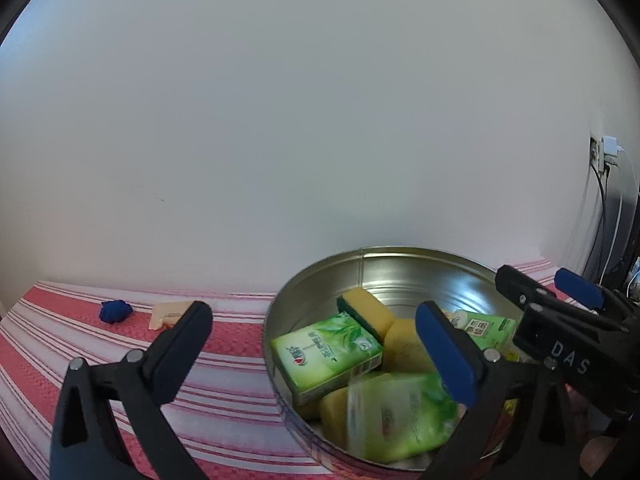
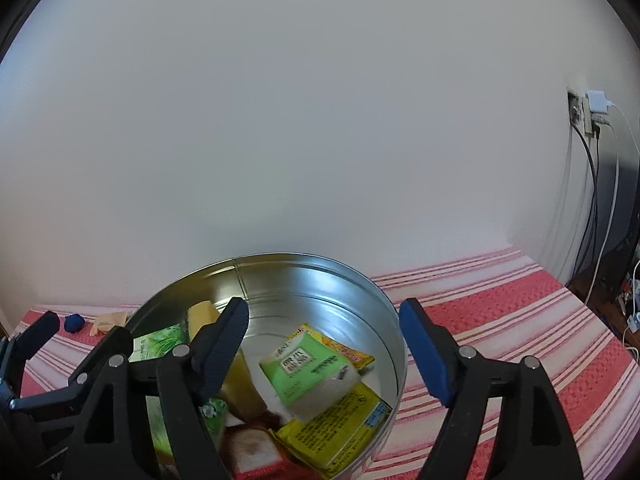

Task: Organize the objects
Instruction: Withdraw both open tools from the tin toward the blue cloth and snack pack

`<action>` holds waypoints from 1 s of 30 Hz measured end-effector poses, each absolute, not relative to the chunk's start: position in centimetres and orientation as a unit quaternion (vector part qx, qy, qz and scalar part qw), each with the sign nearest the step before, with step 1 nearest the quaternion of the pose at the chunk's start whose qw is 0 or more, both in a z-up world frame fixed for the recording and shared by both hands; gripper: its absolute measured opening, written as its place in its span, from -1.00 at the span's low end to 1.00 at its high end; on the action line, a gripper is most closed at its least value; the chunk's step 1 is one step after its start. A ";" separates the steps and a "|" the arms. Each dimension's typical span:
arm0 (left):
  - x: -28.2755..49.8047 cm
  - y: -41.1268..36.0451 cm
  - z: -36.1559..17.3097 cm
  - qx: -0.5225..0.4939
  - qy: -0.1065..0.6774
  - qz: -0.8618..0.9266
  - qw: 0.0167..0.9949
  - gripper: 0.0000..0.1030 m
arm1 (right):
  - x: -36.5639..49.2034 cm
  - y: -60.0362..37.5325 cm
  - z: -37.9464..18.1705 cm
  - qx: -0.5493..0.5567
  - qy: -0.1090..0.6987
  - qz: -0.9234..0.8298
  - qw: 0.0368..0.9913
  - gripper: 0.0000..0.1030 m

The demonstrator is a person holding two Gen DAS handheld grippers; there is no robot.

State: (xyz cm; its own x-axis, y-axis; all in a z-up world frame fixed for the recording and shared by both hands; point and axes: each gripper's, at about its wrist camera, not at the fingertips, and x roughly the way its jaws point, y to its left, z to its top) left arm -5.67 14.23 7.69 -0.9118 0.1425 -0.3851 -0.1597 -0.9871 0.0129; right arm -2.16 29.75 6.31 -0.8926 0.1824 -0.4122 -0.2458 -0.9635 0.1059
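A round metal tin (image 1: 400, 264) (image 2: 320, 280) stands on a red and white striped cloth (image 1: 224, 360). It holds green tissue packs (image 1: 328, 348), yellow sponges (image 1: 368, 312) and yellow packets (image 2: 336, 428). My left gripper (image 1: 314, 316) hangs open over the tin's left side. A blurred green pack (image 1: 400, 412) lies below, clear of its pads. My right gripper (image 2: 324, 312) stands open above the tin, and a green pack (image 2: 308, 368) lies beneath it, untouched. Each gripper shows in the other's view: right gripper (image 1: 540, 280), left gripper (image 2: 80, 336).
A small blue ball (image 1: 116, 311) (image 2: 74, 323) and a beige packet (image 1: 168, 314) (image 2: 106, 322) lie on the cloth to the left of the tin, near the white wall. A wall socket (image 2: 584, 112) with hanging cables is at the far right.
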 end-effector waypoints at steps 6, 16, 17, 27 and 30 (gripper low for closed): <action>-5.3 12.6 7.5 -0.183 0.030 0.981 0.049 0.99 | -2.0 28.5 6.0 -0.200 0.067 0.973 0.099 0.55; -4.1 8.6 6.5 -0.169 0.041 0.985 -0.013 0.99 | -1.2 26.5 6.0 -0.201 0.048 0.975 0.085 0.55; -4.0 8.2 6.5 -0.171 0.039 0.984 -0.017 0.99 | -1.3 26.1 6.0 -0.199 0.041 0.975 0.093 0.55; -3.7 3.8 5.3 -0.183 0.034 0.981 -0.054 0.99 | 0.6 22.0 5.1 -0.161 0.033 0.983 0.082 0.55; -3.6 2.8 5.2 -0.184 0.035 0.980 -0.065 0.99 | 0.8 21.1 4.8 -0.151 0.025 0.986 0.070 0.55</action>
